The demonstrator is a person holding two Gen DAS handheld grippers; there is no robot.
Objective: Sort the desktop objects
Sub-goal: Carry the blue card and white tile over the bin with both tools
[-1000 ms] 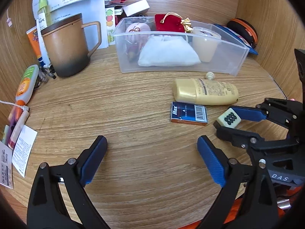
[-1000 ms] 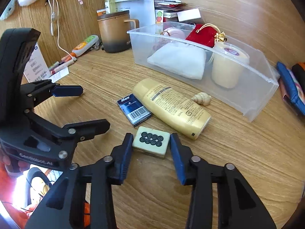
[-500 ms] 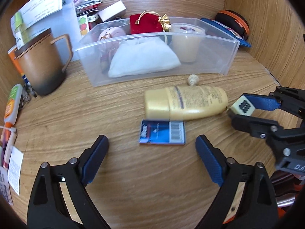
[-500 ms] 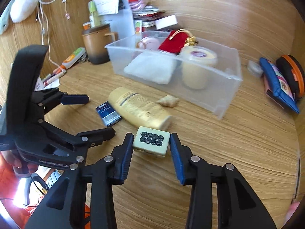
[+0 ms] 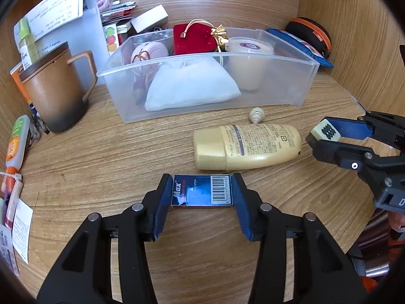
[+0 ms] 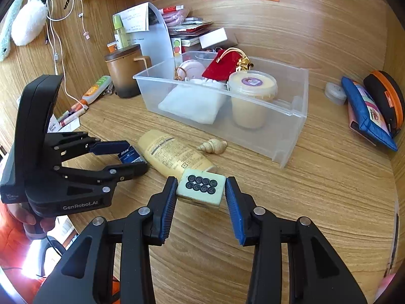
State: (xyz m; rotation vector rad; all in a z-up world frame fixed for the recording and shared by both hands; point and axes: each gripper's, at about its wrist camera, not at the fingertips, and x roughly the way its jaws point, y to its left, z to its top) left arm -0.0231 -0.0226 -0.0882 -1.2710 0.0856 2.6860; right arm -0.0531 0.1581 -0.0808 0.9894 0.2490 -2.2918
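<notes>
Box [image 5: 201, 190] lies crosswise between left tongs [image 5: 201, 197].

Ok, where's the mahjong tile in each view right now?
Left wrist: mahjong tile at right edge, in the right gripper.
Right wrist: mahjong tile low centre, between the blue pads.
Shared landmark: gold lotion bottle lying beside it.

Counted on the desk: one blue box [image 5: 201, 190], one mahjong tile [image 6: 201, 189], one cream bottle [image 5: 246, 146], one shell [image 5: 256, 115], one brown mug [image 5: 54, 93]. One clear bin [image 5: 298, 81] is seen — four items inside: white pouch [image 5: 189, 86], red pouch [image 5: 193, 39], lidded tub [image 5: 249, 60], pink round case [image 5: 149, 52]. Two grippers are counted — left gripper [image 5: 201, 196], right gripper [image 6: 200, 197].
</notes>
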